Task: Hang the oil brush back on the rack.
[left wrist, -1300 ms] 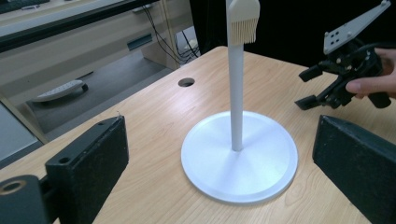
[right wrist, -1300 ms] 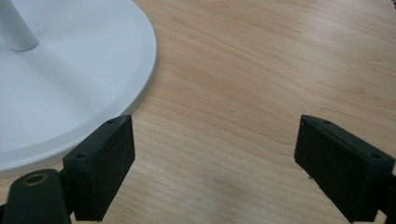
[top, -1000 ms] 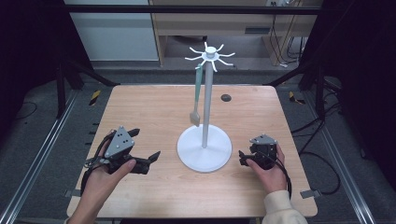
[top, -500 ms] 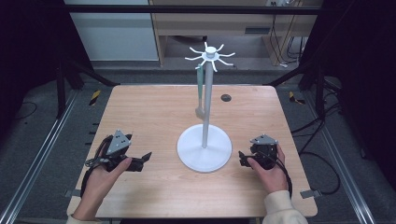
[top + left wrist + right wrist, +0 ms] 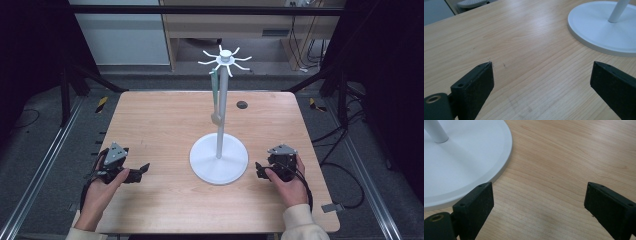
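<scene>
Stand: a white hook stand (image 5: 219, 159) rises from its round base at the middle of the wooden worktop (image 5: 165, 120), between the two grippers.
Hanging item: a pale green piece (image 5: 215, 102) dangles from a top hook, close beside the pole — what it is cannot be told.
Left gripper (image 5: 141, 171): resting on the worktop near its front left corner — fingers spread wide, holding nothing.
Right gripper (image 5: 259, 169): just beside the base's right rim, fingers wide apart, empty.

L gripper (image 5: 142, 170) & R gripper (image 5: 259, 169): both low, jaws wide apart, nothing held, hands gripping from behind.
</scene>
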### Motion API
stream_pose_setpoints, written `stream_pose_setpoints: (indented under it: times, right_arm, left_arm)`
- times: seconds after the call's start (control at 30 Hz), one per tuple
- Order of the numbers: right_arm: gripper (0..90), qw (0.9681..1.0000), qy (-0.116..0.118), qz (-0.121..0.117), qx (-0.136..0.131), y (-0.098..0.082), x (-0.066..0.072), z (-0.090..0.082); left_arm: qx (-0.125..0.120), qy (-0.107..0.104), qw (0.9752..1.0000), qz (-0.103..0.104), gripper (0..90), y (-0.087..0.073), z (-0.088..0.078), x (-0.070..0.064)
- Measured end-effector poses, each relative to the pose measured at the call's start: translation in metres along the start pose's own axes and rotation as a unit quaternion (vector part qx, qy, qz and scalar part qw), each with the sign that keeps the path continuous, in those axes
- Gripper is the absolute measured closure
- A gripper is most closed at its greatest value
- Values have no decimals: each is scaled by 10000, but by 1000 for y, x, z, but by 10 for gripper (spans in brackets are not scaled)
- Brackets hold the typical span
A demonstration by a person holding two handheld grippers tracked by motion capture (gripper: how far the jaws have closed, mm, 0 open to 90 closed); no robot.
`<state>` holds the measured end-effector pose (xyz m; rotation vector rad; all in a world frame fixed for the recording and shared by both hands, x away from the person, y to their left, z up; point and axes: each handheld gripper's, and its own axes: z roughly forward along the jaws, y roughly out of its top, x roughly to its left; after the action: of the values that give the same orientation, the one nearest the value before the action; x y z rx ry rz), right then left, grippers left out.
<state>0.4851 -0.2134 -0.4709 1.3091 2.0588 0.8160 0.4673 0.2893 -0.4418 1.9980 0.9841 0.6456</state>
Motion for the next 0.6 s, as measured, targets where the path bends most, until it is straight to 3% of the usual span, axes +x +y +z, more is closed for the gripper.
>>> stream_pose_setpoints:
  times: [0.6]
  right_arm:
    - [95,10000,-1,35,35,0,-1,0]
  left_arm:
    - [197,36,9997,-121,46,-23,10,8]
